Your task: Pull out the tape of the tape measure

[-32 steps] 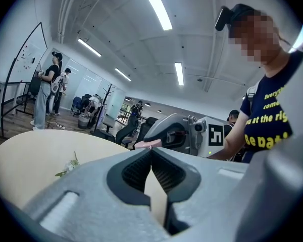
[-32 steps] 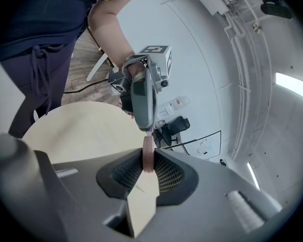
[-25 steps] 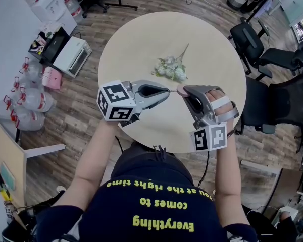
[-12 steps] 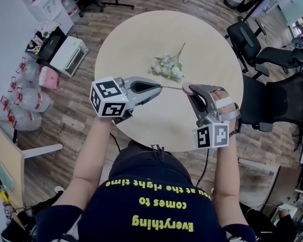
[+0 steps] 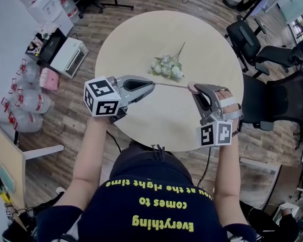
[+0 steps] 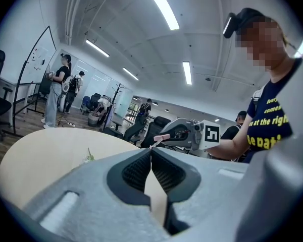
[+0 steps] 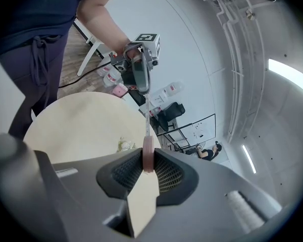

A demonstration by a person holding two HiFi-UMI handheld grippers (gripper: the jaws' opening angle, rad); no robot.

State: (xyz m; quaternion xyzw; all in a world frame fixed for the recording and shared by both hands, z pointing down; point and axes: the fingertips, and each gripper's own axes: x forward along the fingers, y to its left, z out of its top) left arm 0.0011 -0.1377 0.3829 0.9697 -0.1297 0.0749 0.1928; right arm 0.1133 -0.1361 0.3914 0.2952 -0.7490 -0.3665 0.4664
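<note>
2 hand-held claws held a thin tape taut across the centre of the head view, above a round, pale surface.

The left claw, at centre left, was pinched fully together on the tape's free end. Its own view showed the ribbed pads meeting with no gap. The right claw, at centre right, was closed to a narrow gap on the small pink tape measure. In the right gripper view the case stood on edge between the pads, and the tape ran straight up the frame from it to the other claw.

Both the case and the strip appeared to hang in the air over the surface, not resting on it. 1 small bunch of pale flowers lay on the surface just above the tape in the frame, touched by neither claw.

The pull looked well begun: both grips were secure and a length of tape already bridged the gap between the 2 claws. What seemed left was to draw the claws further apart for more length. How much tape remained coiled inside the case could not be told.
</note>
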